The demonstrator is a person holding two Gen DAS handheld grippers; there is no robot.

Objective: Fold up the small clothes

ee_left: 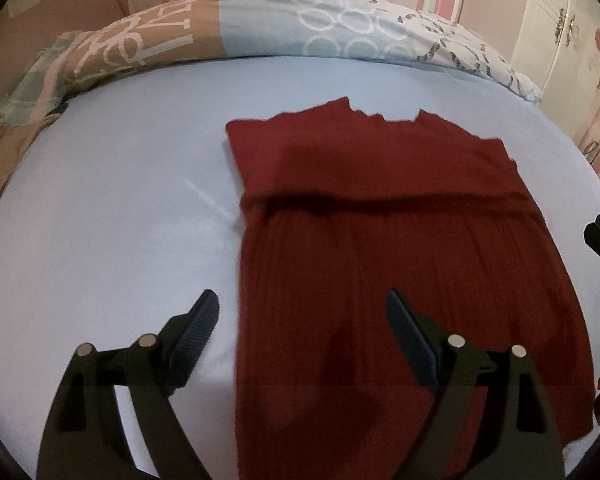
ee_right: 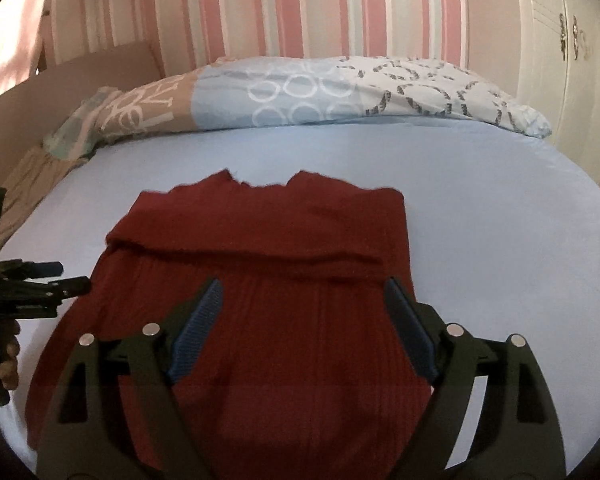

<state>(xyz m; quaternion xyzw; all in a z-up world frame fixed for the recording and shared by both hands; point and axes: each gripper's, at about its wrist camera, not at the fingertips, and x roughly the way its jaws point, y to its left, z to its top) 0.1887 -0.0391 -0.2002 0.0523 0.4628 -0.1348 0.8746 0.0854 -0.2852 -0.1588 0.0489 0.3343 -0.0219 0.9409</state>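
Sweater (ee_right: 260, 280) beneath open right tongs (ee_right: 302, 304).

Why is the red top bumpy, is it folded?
Partly folded: the red top has its far part doubled over, leaving a ridge across it.

The left tongs (ee_left: 302, 332) are matte black, each arm a curved, cut-out frame ending in a slim finger (ee_left: 198, 332) faced with a dark blue ribbed pad. Two round silver pins sit on top of each arm (four per tool). The right tongs (ee_right: 304, 314) are built the same way, though their finger pads (ee_right: 200, 320) look a brighter blue. Seen from the side in the right wrist view, the left tool shows small screws along its black frame.
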